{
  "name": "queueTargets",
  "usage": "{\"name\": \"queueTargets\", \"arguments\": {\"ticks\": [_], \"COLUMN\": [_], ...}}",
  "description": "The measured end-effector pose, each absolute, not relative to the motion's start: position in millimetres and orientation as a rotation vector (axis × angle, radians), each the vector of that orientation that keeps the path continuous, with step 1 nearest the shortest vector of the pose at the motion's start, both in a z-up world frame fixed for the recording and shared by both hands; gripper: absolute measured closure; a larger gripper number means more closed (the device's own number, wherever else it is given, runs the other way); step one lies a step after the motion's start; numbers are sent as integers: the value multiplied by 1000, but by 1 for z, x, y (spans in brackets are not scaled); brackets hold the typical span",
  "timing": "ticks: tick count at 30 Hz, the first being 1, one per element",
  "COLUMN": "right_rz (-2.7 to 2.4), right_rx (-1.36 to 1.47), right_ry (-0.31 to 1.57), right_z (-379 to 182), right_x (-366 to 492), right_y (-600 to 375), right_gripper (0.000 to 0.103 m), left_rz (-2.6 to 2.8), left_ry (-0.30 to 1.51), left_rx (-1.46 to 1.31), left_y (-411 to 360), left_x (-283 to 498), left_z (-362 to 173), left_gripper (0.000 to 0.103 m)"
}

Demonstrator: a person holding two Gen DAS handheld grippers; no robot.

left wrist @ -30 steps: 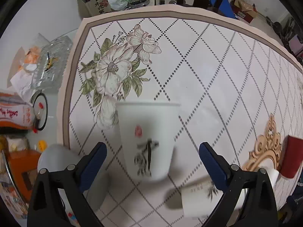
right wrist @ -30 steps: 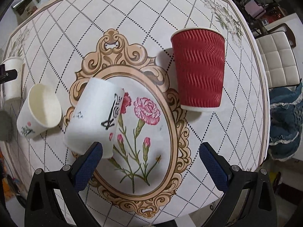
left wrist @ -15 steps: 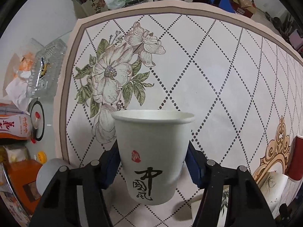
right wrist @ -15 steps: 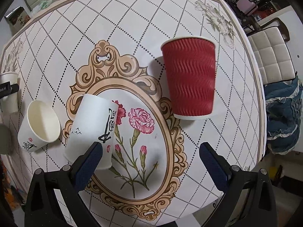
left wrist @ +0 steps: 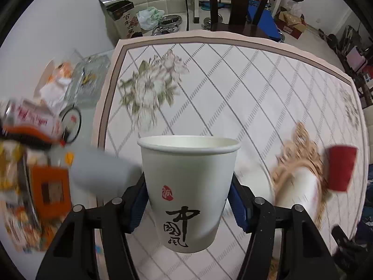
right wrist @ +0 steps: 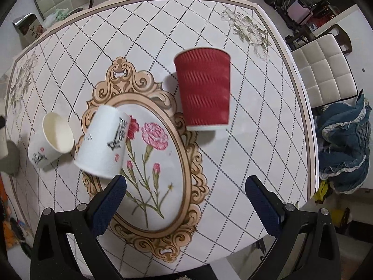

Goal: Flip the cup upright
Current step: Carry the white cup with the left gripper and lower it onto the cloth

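My left gripper (left wrist: 188,207) is shut on a white paper cup (left wrist: 188,186) with black calligraphy, held upright, mouth up, above the patterned table (left wrist: 233,88). In the right wrist view my right gripper (right wrist: 186,200) is open and empty above the table's floral oval. An upside-down red ribbed cup (right wrist: 205,91) stands ahead of it. An upside-down white cup (right wrist: 102,142) stands tilted-looking at left centre. A third white cup (right wrist: 51,140) stands mouth up further left. The red cup (left wrist: 340,165) and a white cup (left wrist: 298,191) show blurred in the left wrist view.
A side surface at left holds a glass tray (left wrist: 86,81), packets (left wrist: 32,121) and an orange box (left wrist: 49,189). Chairs (right wrist: 324,70) and blue cloth (right wrist: 345,140) lie beyond the table's right edge. A carton (left wrist: 126,18) stands behind the table.
My left gripper closed on the white cup and lifted it off the table. My right gripper drew back and up, staying open.
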State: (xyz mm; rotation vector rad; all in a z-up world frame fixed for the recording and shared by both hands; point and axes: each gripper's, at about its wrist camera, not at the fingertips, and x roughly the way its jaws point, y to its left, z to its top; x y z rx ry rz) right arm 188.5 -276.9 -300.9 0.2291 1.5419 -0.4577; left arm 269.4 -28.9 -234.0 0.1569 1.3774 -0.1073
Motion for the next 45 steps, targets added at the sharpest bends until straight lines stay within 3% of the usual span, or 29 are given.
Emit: {"name": "queueTargets", "arguments": {"ticks": [8, 15, 28, 29, 31, 33, 45], "right_rz": [-390, -355, -348, -351, -355, -362, -374], "right_rx": [214, 182, 159, 156, 156, 157, 144], "right_ry": [1540, 1575, 1685, 1688, 1690, 1689, 1676], "right_z": [-299, -321, -375, -376, -378, -379, -367], "right_x": [144, 110, 78, 78, 75, 73, 76], "right_y": [-288, -304, -329, -330, -335, -337, -327], "right_gripper": [0, 0, 0, 0, 0, 0, 0], "left_rz": [-90, -88, -91, -93, -95, -96, -82], "left_ry": [1437, 1554, 1682, 1684, 1680, 1675, 1657], "left_rx": [89, 69, 114, 119, 125, 135, 116], "left_y": [-47, -79, -109, -109, -110, -111, -94], "left_x": [176, 117, 107, 109, 109, 110, 104], "left_z": [-227, -275, -351, -353, -356, -359, -355], "left_gripper": [44, 44, 41, 39, 17, 6, 6]}}
